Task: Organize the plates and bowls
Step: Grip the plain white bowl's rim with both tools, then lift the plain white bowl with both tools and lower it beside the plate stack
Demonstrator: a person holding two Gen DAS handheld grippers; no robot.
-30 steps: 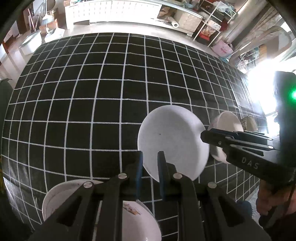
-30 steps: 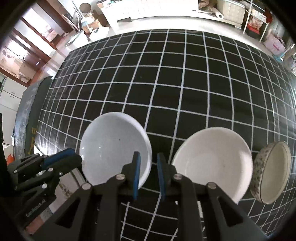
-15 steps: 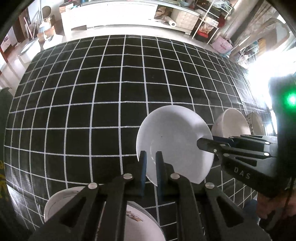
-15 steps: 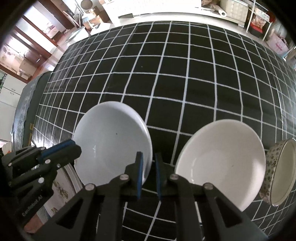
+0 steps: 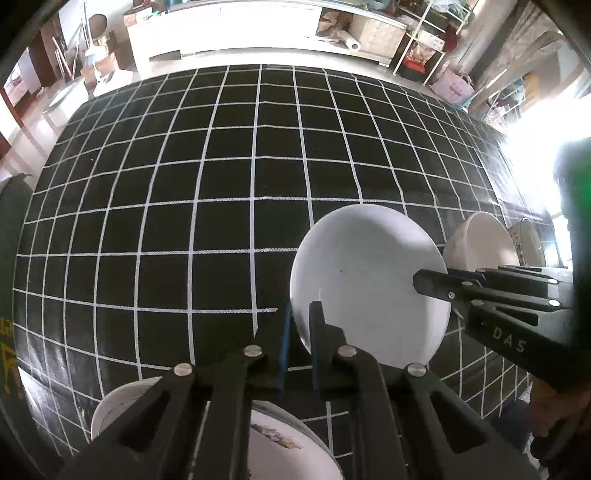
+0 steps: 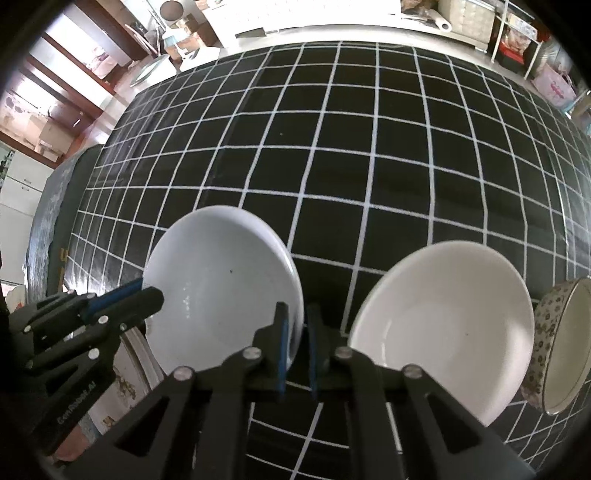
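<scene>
A white plate (image 5: 369, 284) is held above the black grid tablecloth (image 5: 221, 184) by both grippers. My left gripper (image 5: 300, 314) is shut on its left rim. My right gripper (image 6: 297, 317) is shut on its right rim; the same plate shows in the right wrist view (image 6: 221, 291). The right gripper shows in the left wrist view (image 5: 428, 282), the left gripper in the right wrist view (image 6: 147, 293). A white bowl (image 6: 443, 325) sits to the right, with a flower-patterned bowl (image 6: 561, 343) beside it.
Below my left gripper lies a patterned plate (image 5: 280, 439) with a white dish (image 5: 122, 406) to its left. The patterned plate also shows in the right wrist view (image 6: 122, 373). Shelves and boxes (image 5: 369, 26) stand beyond the table's far edge.
Both grippers have closed in onto the white plate's rims. The plate has risen a little and shifted right in the left wrist view.
</scene>
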